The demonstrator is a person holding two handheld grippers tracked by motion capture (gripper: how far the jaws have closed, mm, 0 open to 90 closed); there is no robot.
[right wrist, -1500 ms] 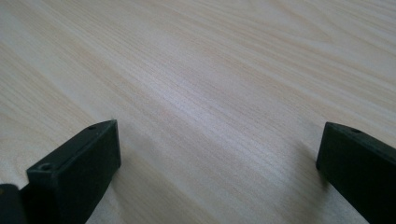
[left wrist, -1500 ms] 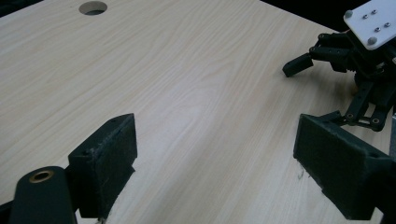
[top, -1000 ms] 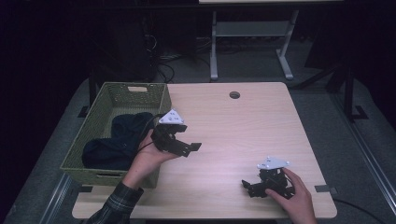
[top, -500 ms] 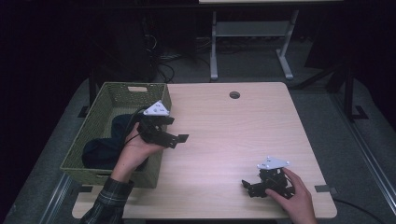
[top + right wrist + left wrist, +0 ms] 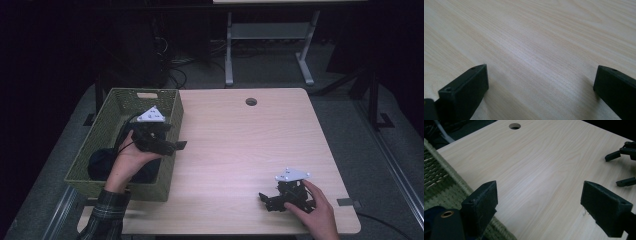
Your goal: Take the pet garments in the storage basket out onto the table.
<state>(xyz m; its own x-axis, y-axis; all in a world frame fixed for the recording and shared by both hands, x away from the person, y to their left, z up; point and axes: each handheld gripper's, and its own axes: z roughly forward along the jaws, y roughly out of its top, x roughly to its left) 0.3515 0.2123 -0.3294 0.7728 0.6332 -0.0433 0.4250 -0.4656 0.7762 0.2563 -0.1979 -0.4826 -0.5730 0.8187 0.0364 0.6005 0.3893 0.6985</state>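
Two black grippers, left gripper (image 5: 172, 145) and right gripper (image 5: 266, 200), jaws wide, woven green basket (image 5: 118, 102), pale woodgrain table (image 5: 240, 140)

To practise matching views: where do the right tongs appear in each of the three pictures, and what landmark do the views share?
High view: right tongs low and right on the table.
Left gripper view: right tongs at the right edge, upper part.
Right gripper view: right tongs, black jaws rising at the bottom corners, wide apart.
Shared landmark: the pale wood table.
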